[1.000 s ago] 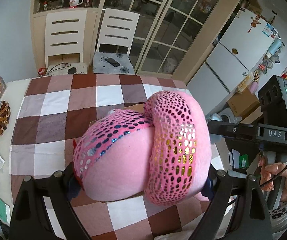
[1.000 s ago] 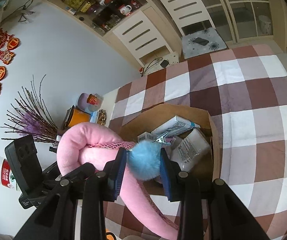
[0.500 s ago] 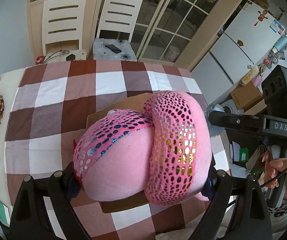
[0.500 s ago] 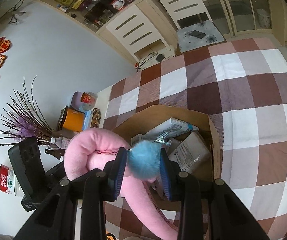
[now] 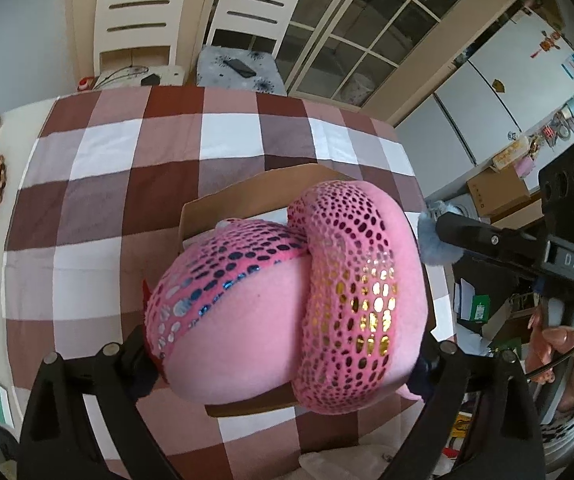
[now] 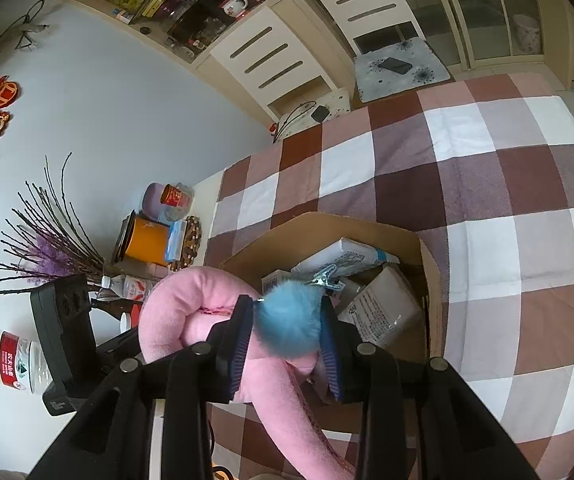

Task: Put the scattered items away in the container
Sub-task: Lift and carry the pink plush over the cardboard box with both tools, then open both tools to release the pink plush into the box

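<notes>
Left gripper (image 5: 283,356) pinching the pink plush toy (image 5: 287,304) above the cardboard box (image 6: 327,236); right gripper (image 6: 287,344) squeezing a blue pompom (image 6: 289,320) at the box's 7 o'clock. Lowering both inside the walls before releasing, avoiding snagging the toy's trailing tail.

Left gripper (image 5: 287,354): clamped on pink plush (image 5: 287,300)
Below plush: cardboard box (image 5: 247,196)
Right gripper (image 5: 441,236): pinches blue pompom (image 5: 433,248)

Pink sequin-netted plush (image 5: 287,312), blue pompom (image 6: 289,322), brown-and-white checked tablecloth (image 5: 127,184), seemingly tan cardboard box (image 6: 367,232).
</notes>
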`<action>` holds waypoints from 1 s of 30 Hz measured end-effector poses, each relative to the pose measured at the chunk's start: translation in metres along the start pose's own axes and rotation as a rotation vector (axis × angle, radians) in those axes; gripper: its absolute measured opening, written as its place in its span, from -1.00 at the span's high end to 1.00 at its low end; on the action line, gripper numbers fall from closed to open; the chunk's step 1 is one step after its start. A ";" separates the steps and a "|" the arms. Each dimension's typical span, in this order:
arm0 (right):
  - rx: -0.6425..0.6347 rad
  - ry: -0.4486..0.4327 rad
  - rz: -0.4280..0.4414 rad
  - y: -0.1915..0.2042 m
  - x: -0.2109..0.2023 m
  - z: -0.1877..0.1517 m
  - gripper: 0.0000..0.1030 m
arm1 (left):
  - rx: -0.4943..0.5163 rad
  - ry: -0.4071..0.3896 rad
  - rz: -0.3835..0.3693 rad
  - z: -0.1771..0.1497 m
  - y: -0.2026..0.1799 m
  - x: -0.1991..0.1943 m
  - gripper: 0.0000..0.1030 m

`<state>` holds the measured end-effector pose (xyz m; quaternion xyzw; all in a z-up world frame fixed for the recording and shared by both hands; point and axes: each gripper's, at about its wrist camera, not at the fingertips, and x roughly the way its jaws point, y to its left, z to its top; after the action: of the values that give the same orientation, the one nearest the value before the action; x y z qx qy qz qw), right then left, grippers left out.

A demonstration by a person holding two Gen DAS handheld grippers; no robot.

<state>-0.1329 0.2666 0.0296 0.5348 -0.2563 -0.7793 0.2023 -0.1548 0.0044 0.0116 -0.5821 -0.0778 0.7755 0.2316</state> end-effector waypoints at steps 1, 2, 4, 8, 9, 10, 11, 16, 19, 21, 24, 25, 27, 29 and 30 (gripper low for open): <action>0.000 0.000 0.000 0.000 0.000 0.000 0.36 | -0.012 0.007 -0.001 0.000 0.001 -0.001 -0.86; 0.000 -0.001 0.000 -0.001 0.000 0.000 0.36 | -0.024 0.014 -0.002 0.001 0.002 -0.002 -0.86; 0.001 0.000 0.000 -0.001 0.001 0.001 0.36 | -0.041 0.021 -0.008 0.001 0.003 -0.006 -0.86; 0.000 0.007 -0.002 -0.001 0.002 0.001 0.36 | -0.048 0.019 0.002 0.003 0.001 -0.016 -0.87; -0.002 0.010 -0.003 -0.001 0.002 0.001 0.36 | -0.051 0.020 0.007 0.004 0.000 -0.018 -0.87; -0.003 0.011 -0.003 -0.001 0.003 0.001 0.36 | -0.054 0.021 0.009 0.005 -0.001 -0.020 -0.87; -0.004 0.012 -0.003 0.000 0.003 0.000 0.36 | -0.059 0.022 0.007 0.006 -0.002 -0.022 -0.87; -0.009 0.018 -0.002 0.000 0.004 0.000 0.36 | -0.090 0.051 -0.006 0.011 -0.001 -0.020 -0.92; -0.010 0.020 0.000 0.000 0.004 0.000 0.36 | -0.096 0.107 0.051 0.011 0.000 -0.008 -0.92; -0.010 0.019 -0.004 0.000 0.004 -0.001 0.35 | -0.108 0.127 0.048 0.008 0.003 -0.003 -0.92; -0.016 0.021 -0.013 0.001 0.004 0.000 0.35 | -0.133 0.139 0.036 0.005 0.006 -0.002 -0.93; -0.017 0.023 -0.014 0.001 0.004 0.001 0.35 | -0.136 0.138 0.040 0.005 0.007 -0.003 -0.93; -0.015 0.031 -0.014 0.001 0.006 0.001 0.35 | -0.140 0.141 0.041 0.005 0.007 -0.004 -0.95; 0.001 0.048 -0.012 -0.001 0.008 0.001 0.28 | -0.144 0.141 0.028 0.004 0.007 -0.006 -0.98; 0.010 0.057 -0.011 -0.001 0.010 0.001 0.16 | -0.147 0.139 0.018 0.004 0.006 -0.007 -0.99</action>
<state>-0.1374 0.2621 0.0223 0.5592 -0.2515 -0.7636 0.2023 -0.1589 -0.0035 0.0172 -0.6505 -0.1128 0.7276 0.1861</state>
